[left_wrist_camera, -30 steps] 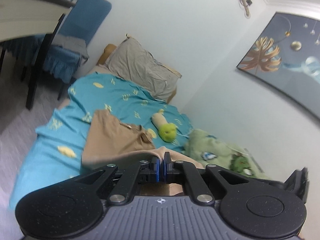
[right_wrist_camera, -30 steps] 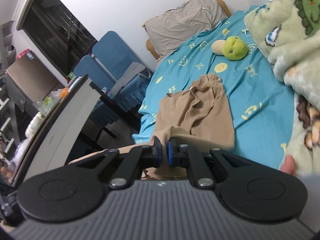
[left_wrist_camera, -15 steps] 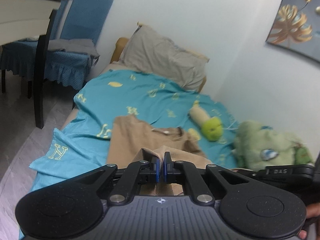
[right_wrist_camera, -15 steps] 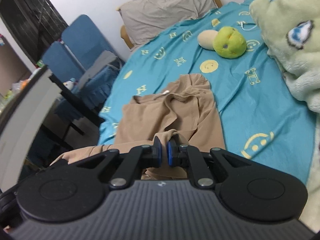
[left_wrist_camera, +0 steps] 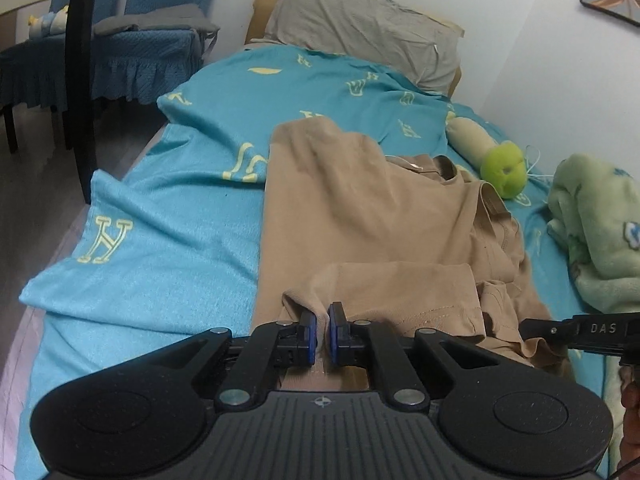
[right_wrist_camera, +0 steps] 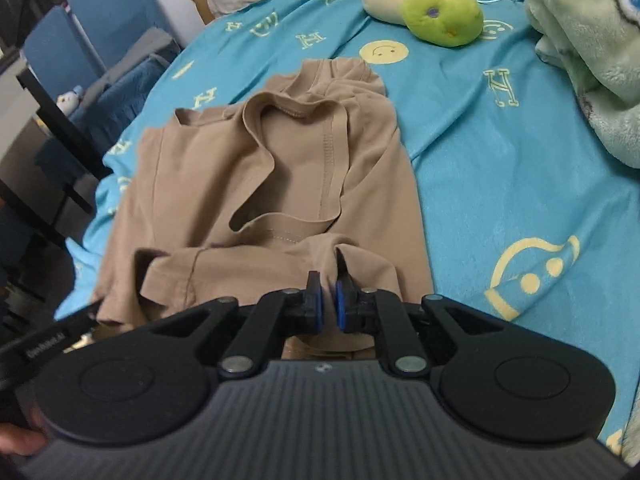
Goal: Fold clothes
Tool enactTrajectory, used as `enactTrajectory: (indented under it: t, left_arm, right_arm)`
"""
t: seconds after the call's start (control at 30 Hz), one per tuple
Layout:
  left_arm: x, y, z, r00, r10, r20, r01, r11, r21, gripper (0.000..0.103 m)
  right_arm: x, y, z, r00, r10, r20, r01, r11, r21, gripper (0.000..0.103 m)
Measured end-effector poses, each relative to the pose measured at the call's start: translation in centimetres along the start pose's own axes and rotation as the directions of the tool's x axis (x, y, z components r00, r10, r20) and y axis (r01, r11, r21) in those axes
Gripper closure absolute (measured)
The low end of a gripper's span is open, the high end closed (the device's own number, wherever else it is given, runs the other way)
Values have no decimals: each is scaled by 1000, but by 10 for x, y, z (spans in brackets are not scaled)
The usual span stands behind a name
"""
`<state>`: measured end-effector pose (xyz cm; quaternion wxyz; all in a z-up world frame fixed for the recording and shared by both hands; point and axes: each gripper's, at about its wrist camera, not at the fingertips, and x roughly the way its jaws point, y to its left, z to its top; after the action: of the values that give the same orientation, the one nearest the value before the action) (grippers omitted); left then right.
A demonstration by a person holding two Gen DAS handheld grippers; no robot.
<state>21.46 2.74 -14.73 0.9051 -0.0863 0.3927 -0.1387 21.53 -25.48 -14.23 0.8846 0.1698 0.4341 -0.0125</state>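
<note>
right gripper [right_wrist_camera: 328, 300] | jaws pinch tan shirt [right_wrist_camera: 280, 168] hem | on teal bedsheet [right_wrist_camera: 500, 184]

one tan shirt [left_wrist_camera: 360, 216] on one teal sheet [left_wrist_camera: 168, 248] — two grippers, left gripper [left_wrist_camera: 320, 334] and right gripper [right_wrist_camera: 327, 304]. one grey pillow [left_wrist_camera: 360, 24] upper centre, one green plush toy [right_wrist_camera: 436, 8], one green blanket [left_wrist_camera: 596, 232] right edge — two blue chairs [right_wrist_camera: 100, 20] upper left.

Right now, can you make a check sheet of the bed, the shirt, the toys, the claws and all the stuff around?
Surface: bed sheet, teal, yellow letters, wrinkled.
Job's things: tan shirt, hem folded up.
Clutter: green plush toy; green blanket; grey pillow.
Grippers: left claw and right claw each pinch the shirt hem.
Cables: thin white cord by the toy.
Surroundings: blue chair, white wall.
</note>
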Motion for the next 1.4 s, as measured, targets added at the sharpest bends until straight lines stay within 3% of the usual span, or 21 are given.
enactTrajectory:
  t: [0.2,0.23,0.3,0.37,0.43,0.47,0.5,0.67,0.9,0.97,1.07,1.17,1.33,1.4]
  left_arm:
    - [-18,-7,5,999,44,29,-46,998,43,89]
    - [-25,-11,7,998,54,38,-56,997,58,81]
    - [-43,-19,9,994,68,91,-77,993,94,55]
    - [-61,-29,12,986,89,141,-105,988,110,47]
    - [-78,-33,9,981,88,173,-110,987,117,44]
    - [-87,-35,7,978,89,189,-112,987,119,37]
    - [-95,-36,6,975,89,205,-115,986,121,27]
    - [-140,-44,-5,949,105,297,-146,982,119,2]
    - [-188,-58,-26,921,91,379,-150,980,129,0]
    - [-196,-61,-35,920,89,381,-143,983,115,0]
    - [-200,-64,-44,938,75,338,-120,986,115,0]
    - [-199,-64,-49,944,67,324,-110,987,117,0]
    - [-186,-60,-49,953,63,298,-97,990,101,0]
    - [-176,-54,-49,966,58,252,-76,995,60,0]
  right_arm:
    - [-9,2,0,1000,-11,23,11,1000,-15,91]
    - [-11,3,0,999,-13,29,14,1000,-18,90]
    - [-16,4,1,999,-18,39,19,1000,-20,88]
    - [-23,3,2,999,-30,40,31,999,-15,75]
    - [-34,2,3,997,-24,67,24,1000,-7,26]
    - [-41,2,3,996,-14,92,14,1000,-3,15]
    - [-50,3,2,992,-2,124,2,1000,-5,12]
    - [-91,22,-7,972,20,232,1,996,-92,12]
    - [-144,37,-36,942,75,328,-14,983,-183,12]
    - [-154,37,-44,938,60,340,4,983,-184,12]
    - [-167,36,-55,932,48,358,17,985,-174,12]
    - [-173,35,-60,926,52,374,14,985,-173,12]
    - [-165,40,-57,929,45,367,25,983,-184,12]
    - [-161,41,-57,932,45,360,24,982,-186,12]
